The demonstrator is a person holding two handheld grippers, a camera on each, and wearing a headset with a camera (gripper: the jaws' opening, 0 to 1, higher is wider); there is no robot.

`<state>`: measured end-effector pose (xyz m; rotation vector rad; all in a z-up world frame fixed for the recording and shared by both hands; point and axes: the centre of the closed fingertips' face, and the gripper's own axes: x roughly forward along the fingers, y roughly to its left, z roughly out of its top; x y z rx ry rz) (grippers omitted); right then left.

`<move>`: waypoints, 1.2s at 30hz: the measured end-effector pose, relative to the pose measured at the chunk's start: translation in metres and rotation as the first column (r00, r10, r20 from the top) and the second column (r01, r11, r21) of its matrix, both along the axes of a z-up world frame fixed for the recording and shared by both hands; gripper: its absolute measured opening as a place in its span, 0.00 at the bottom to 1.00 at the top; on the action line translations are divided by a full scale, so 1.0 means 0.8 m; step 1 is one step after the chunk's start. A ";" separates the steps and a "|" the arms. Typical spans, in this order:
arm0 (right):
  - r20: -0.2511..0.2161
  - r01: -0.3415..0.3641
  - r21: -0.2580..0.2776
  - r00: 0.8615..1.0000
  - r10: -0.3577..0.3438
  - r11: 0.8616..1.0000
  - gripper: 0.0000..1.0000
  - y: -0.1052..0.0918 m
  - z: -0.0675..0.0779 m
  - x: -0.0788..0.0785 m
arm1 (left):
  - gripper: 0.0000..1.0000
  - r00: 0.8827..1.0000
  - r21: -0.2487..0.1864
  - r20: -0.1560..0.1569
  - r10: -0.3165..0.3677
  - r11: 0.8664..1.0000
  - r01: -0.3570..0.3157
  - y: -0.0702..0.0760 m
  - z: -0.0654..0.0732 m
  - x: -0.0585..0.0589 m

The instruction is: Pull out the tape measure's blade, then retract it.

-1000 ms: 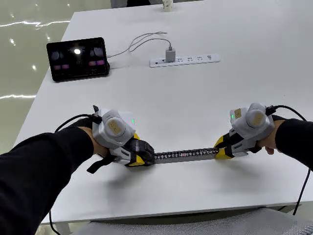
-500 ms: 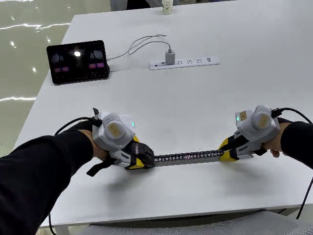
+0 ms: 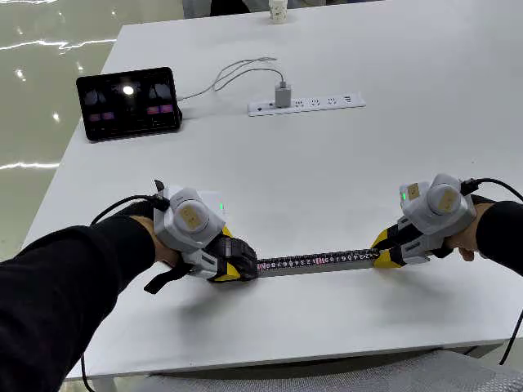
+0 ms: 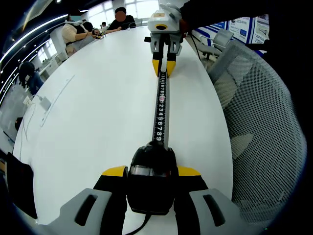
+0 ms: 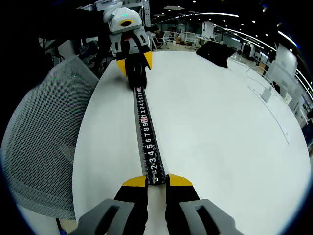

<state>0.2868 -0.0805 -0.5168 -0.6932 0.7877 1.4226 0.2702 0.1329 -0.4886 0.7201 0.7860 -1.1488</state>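
— White table [image 3: 327, 163], long, with glossy floor off one side and a mesh chair [image 4: 259, 122] close behind the work. What's between the fingers?

— Left gripper [image 4: 151, 171]: both yellow-tipped fingers clamped on the black tape measure case [image 4: 152, 188], one on each flank. The case sits on the tabletop. Its rear is cut off behind the finger bodies. Can't make out any lock or button.

— And the other one?

— Right gripper [image 5: 156, 180]: fingers pinched together on the far end of the blade [image 5: 145, 127]. The end hook is hidden between the pads.

— The blade itself?

— Drawn out, lying flat on the table, running straight from the left fingers to the right fingers. Numerals 2 to 9 read clearly just ahead of the right fingers. Nearer the case they blur.

— Beyond the fingers?

— Well past both grippers, away from the person: a dark tablet [image 3: 129, 100], screen lit but too small to read. Also a white power strip [image 3: 306, 103] with one plug [image 3: 283, 92], and a grey cable [image 3: 237, 69] looping toward the tablet. Paper cup [image 3: 279, 10] at the far edge, its top cut off at the edge of view.

— Anyone else?

— Seated people [image 4: 73, 32] at the table's far end, past the right gripper as seen along the left fingers. Too small for detail. Black sleeves [image 3: 73, 278] cover the holder's arms.
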 end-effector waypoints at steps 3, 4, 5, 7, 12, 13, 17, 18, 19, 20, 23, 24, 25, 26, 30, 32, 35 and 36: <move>0.000 0.003 -0.001 1.000 -0.003 1.000 0.09 -0.002 0.001 0.000 | 0.31 1.000 0.000 0.001 0.000 1.000 0.000 0.000 0.000 0.000; 0.000 0.004 -0.002 1.000 -0.004 1.000 0.09 -0.003 0.001 0.000 | 0.31 1.000 0.000 0.001 0.000 1.000 0.000 0.000 0.000 0.000; 0.000 0.004 -0.003 1.000 -0.004 1.000 0.09 -0.004 0.001 -0.001 | 0.31 1.000 0.000 0.001 0.000 1.000 0.000 0.000 0.000 0.000; 0.001 0.005 -0.003 1.000 -0.005 1.000 0.09 -0.005 0.001 0.000 | 0.31 1.000 0.000 0.001 0.000 1.000 0.000 0.000 0.000 0.000; 0.001 0.008 -0.006 1.000 -0.008 1.000 0.09 -0.011 0.001 0.000 | 0.31 1.000 0.000 0.001 0.000 1.000 0.000 0.000 0.000 0.000; 0.001 0.010 -0.007 1.000 -0.010 1.000 0.09 -0.012 0.001 0.000 | 0.31 1.000 0.000 0.001 0.000 1.000 0.000 0.000 0.000 0.000; 0.001 0.015 -0.008 1.000 -0.015 1.000 0.09 -0.015 0.002 0.001 | 0.31 1.000 0.000 0.000 0.000 1.000 0.000 0.000 0.000 0.000; 0.002 0.015 -0.008 1.000 -0.015 1.000 0.09 -0.016 0.002 0.001 | 0.31 1.000 0.000 0.000 0.000 1.000 0.000 -0.001 0.000 0.001; 0.002 0.015 -0.008 1.000 -0.015 1.000 0.09 -0.017 0.002 0.001 | 0.31 1.000 0.000 0.000 -0.001 1.000 0.001 -0.001 0.000 0.001; 0.003 0.015 -0.007 1.000 -0.015 1.000 0.09 -0.017 0.002 0.001 | 0.31 1.000 0.001 0.000 0.000 1.000 0.000 -0.001 0.000 0.001; 0.003 0.019 -0.009 1.000 -0.019 1.000 0.09 -0.019 0.002 0.001 | 0.31 1.000 0.000 0.000 -0.001 1.000 0.001 -0.001 0.000 0.001; 0.003 0.020 -0.009 1.000 -0.020 1.000 0.09 -0.020 0.002 0.002 | 0.31 1.000 0.001 0.000 0.000 1.000 0.000 -0.001 0.000 0.001; 0.003 0.020 -0.010 1.000 -0.020 1.000 0.09 -0.021 0.002 0.001 | 0.31 1.000 0.001 0.000 0.000 1.000 0.000 -0.001 0.001 0.001; 0.003 0.020 -0.010 1.000 -0.020 1.000 0.09 -0.021 0.001 0.001 | 0.31 1.000 0.001 0.000 0.000 1.000 0.000 -0.001 0.001 0.001; 0.003 0.024 -0.012 1.000 -0.024 1.000 0.09 -0.025 0.001 0.001 | 0.31 1.000 0.001 0.001 0.001 1.000 -0.001 0.000 0.001 0.000; 0.003 0.027 -0.012 1.000 -0.027 1.000 0.09 -0.027 0.000 0.002 | 0.31 1.000 0.001 0.001 0.001 1.000 -0.001 0.000 0.001 0.001; 0.004 0.028 -0.013 1.000 -0.027 1.000 0.09 -0.029 0.000 0.002 | 0.31 1.000 0.001 0.001 0.000 1.000 0.000 0.000 0.001 0.000; 0.003 0.030 -0.016 1.000 -0.030 0.999 0.09 -0.031 -0.001 0.001 | 0.31 1.000 0.001 0.000 0.001 1.000 -0.001 0.000 0.001 0.000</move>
